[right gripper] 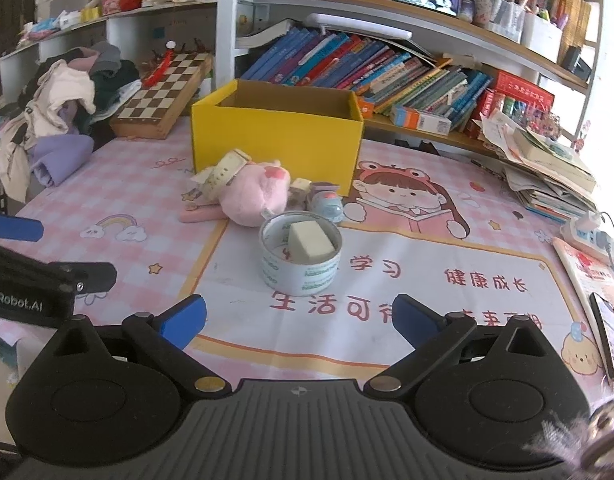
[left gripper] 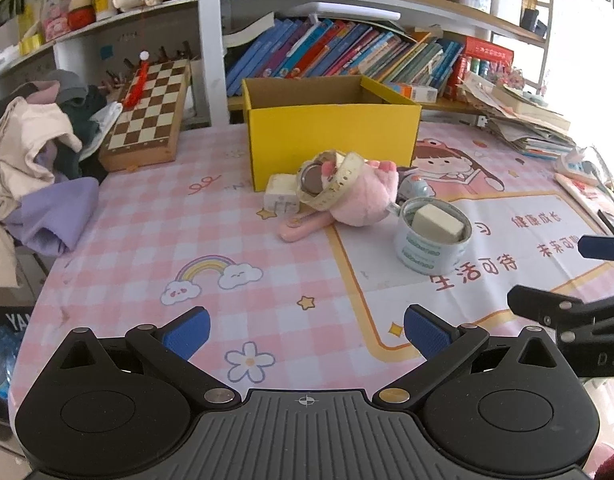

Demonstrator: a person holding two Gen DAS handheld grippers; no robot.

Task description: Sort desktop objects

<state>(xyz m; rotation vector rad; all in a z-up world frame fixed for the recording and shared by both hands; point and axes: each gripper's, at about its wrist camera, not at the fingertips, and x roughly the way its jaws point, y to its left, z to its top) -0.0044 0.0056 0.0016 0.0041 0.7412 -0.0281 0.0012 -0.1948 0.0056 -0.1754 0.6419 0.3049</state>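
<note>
A yellow cardboard box [left gripper: 331,136] [right gripper: 277,136] stands open at the back of the pink checked desk mat. In front of it lies a pile: a pink plush toy [left gripper: 367,196] [right gripper: 253,196], a cream watch [left gripper: 327,180] [right gripper: 223,172], a white charger block [left gripper: 281,196], a pink flat clip [left gripper: 303,228] and a small blue toy [right gripper: 327,202]. A tape roll [left gripper: 431,236] [right gripper: 301,256] holds a cream eraser block [left gripper: 437,220] [right gripper: 309,240]. My left gripper [left gripper: 307,332] and right gripper [right gripper: 299,316] are both open and empty, short of the pile.
A chessboard case [left gripper: 147,116] and a heap of clothes [left gripper: 39,152] lie at the left. Books fill the shelf [left gripper: 347,56] behind the box. A paper stack [right gripper: 547,172] and a power strip [right gripper: 587,232] sit at the right edge.
</note>
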